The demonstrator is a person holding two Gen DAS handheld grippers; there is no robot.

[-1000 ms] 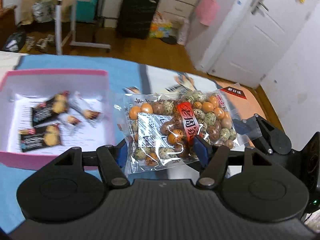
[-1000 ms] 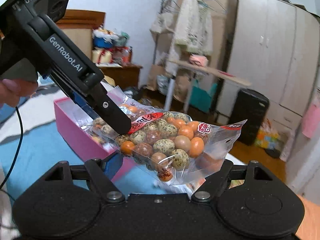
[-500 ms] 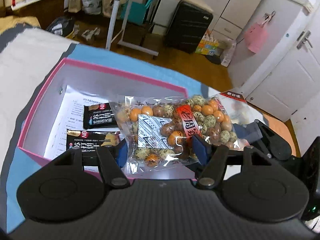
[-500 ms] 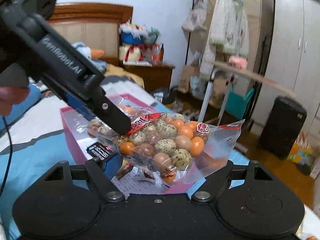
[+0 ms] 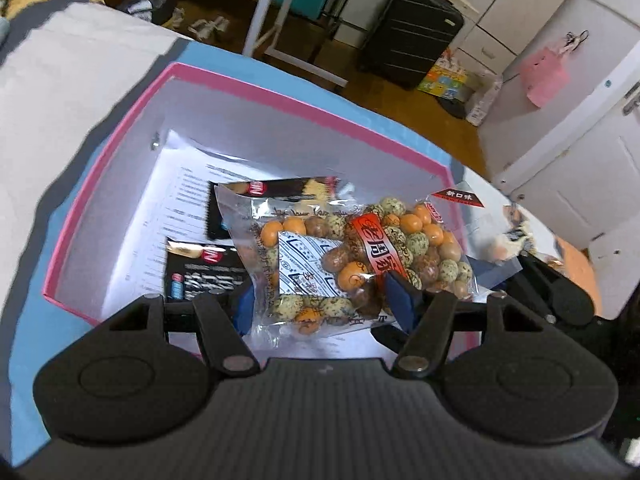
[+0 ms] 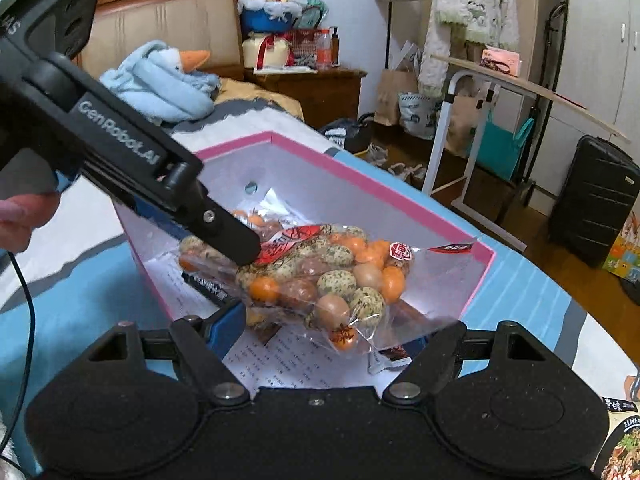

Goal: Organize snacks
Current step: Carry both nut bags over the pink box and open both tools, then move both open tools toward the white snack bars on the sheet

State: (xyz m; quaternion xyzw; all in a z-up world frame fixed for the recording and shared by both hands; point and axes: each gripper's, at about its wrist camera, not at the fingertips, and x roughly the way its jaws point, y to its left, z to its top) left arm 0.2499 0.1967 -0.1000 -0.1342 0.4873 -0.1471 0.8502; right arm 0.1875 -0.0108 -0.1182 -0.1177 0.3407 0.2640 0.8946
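Left wrist view: the left gripper [image 5: 324,304] is clamped on the near end of the clear bag of coated nuts [image 5: 352,256], its blue pads pressing the plastic from both sides. The bag hangs over the open pink box [image 5: 304,98], which sits on a blue bedcover [image 5: 36,240]; two dark snack packets [image 5: 208,276] already lie on the printed sheet lining the box floor. The bag's long axis runs away from the left gripper toward the box's far right corner, where the empty header flap overhangs the rim. Right wrist view: the right gripper [image 6: 336,332] brackets the bag's lower side — its left blue pad [image 6: 226,326] lies against the plastic, while the right finger is hidden behind the bag, so a firm hold on that side cannot be confirmed. The left gripper [image 6: 236,240] bears the load and is the nearer to the box floor. Judgement: the bag is directly above the box interior — lowering and release remain, with the bag turned slightly so the flap clears the rim.
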